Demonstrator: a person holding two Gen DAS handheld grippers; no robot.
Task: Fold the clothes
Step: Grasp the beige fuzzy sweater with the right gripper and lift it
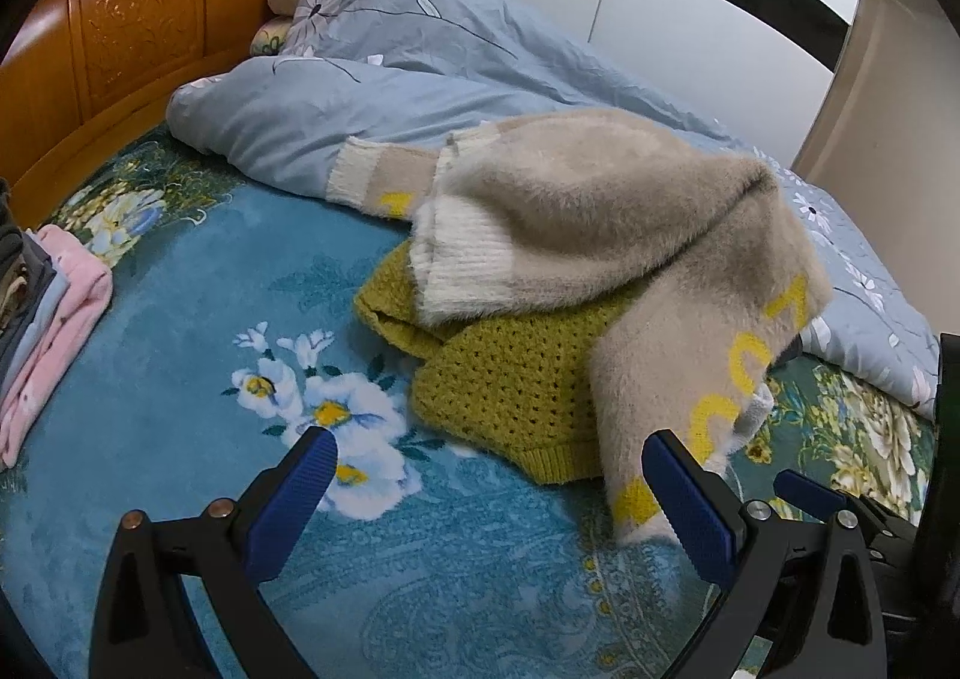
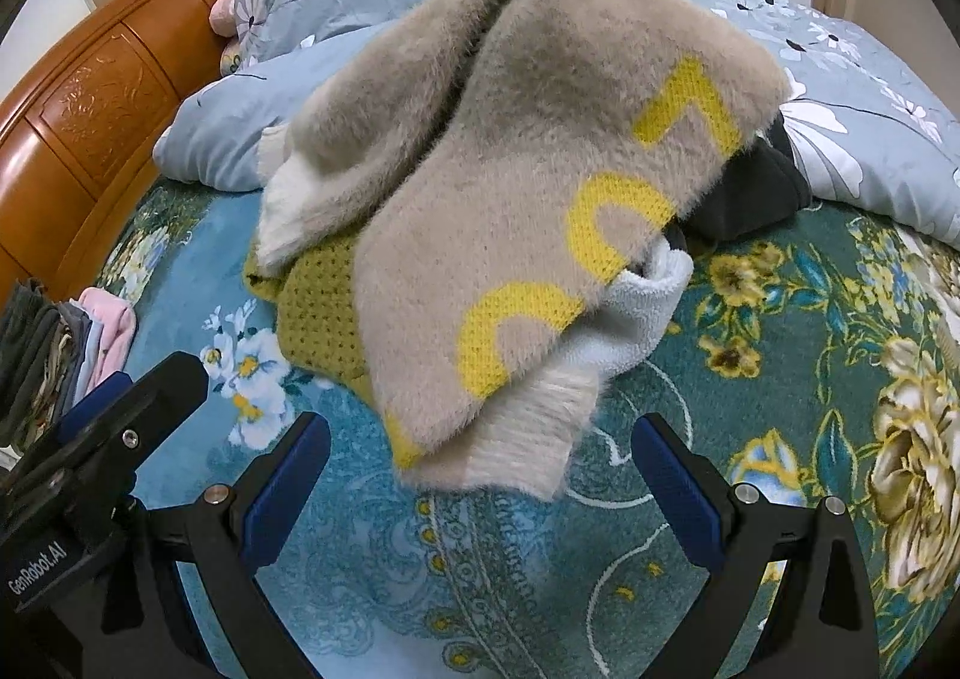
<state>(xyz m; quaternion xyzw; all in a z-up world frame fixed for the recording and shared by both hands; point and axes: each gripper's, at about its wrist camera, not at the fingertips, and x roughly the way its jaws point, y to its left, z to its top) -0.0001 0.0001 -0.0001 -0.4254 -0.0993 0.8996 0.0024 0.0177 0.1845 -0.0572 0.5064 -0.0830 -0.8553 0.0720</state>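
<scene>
A fluffy beige sweater with yellow letters and white ribbed cuffs lies crumpled on top of a pile on the bed. Under it sits a mustard-yellow knit garment. A white cloth and a dark grey garment show beneath the sweater in the right wrist view. My left gripper stands open just in front of the pile, nothing between its blue pads. My right gripper is open too, its jaws either side of the sweater's hanging end without pressing it.
A stack of folded clothes, pink on top, lies at the left on the teal floral bedspread. A blue floral duvet is bunched behind the pile. The wooden headboard runs along the far left.
</scene>
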